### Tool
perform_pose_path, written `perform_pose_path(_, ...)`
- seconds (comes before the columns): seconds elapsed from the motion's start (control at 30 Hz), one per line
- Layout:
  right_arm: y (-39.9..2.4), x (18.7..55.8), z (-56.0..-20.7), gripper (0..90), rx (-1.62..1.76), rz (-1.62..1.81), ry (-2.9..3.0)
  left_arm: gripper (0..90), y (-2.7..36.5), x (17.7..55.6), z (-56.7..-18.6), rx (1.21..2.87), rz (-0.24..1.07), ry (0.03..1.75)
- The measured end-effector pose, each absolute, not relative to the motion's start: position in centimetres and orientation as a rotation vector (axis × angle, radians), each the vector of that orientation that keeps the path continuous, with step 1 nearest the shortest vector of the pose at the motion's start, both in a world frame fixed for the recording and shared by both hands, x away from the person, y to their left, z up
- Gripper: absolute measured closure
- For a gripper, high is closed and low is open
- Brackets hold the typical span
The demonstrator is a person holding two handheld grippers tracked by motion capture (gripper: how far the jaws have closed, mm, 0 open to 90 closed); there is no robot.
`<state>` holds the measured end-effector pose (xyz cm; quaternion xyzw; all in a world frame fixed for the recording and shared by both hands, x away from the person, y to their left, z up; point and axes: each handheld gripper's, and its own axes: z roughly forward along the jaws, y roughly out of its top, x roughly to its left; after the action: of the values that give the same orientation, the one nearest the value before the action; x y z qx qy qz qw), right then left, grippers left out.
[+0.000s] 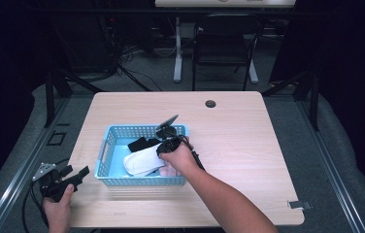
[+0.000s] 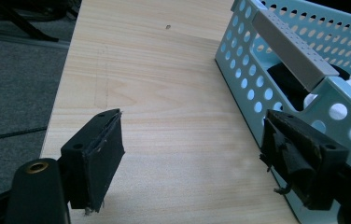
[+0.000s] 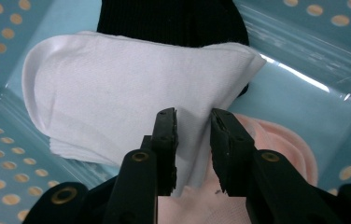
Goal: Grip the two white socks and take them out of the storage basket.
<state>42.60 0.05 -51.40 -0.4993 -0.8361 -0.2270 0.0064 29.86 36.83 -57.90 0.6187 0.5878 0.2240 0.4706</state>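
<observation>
Dark floor and cables ring the pale wooden table (image 1: pixel 229 126) I am working over, with a chair (image 1: pixel 222 46) standing beyond its far edge at 12 o'clock. From the high view, a blue basket (image 1: pixel 110 141) sits left of the table's middle, its walls pierced with round holes. A white sock (image 1: pixel 144 160) lies across the basket floor toward 6 o'clock, and a black sock (image 1: pixel 139 143) lies under its far end, toward 11 o'clock. In the right gripper view a pink sock (image 3: pixel 276 140) peeks out beside the white sock (image 3: pixel 117 88), at 4 o'clock from it.

My right gripper (image 1: pixel 170 143) reaches down into the basket from the 5 o'clock side. In its own view the right gripper (image 3: pixel 194 126) has its jaws narrowed around a raised fold at the edge of the white sock; the cloth stands between them, and I cannot tell whether the pads already press it.

My left gripper (image 1: pixel 74 175) rests at the table's near left corner, at 8 o'clock from the basket and apart from it. In its own view the left gripper (image 2: pixel 192 154) holds its jaws wide over bare wood, nothing between them, with the basket wall (image 2: pixel 253 79) just beside the right-hand jaw.
</observation>
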Motion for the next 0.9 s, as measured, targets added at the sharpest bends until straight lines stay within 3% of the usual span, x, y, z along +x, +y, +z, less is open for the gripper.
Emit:
perform_pose_path(0.37, 0.1, 42.1, -50.8, 86.2, -1.498, -0.807, -2.654, 21.0, 36.9, 29.9, -57.8, 1.523, 0.546, 1.441)
perform_pose_path(0.9, 0.7, 37.6, -47.3, 88.1, -1.195, -1.259, -2.895, 21.0, 36.8, 29.9, -57.9, 1.521, 0.549, 1.442)
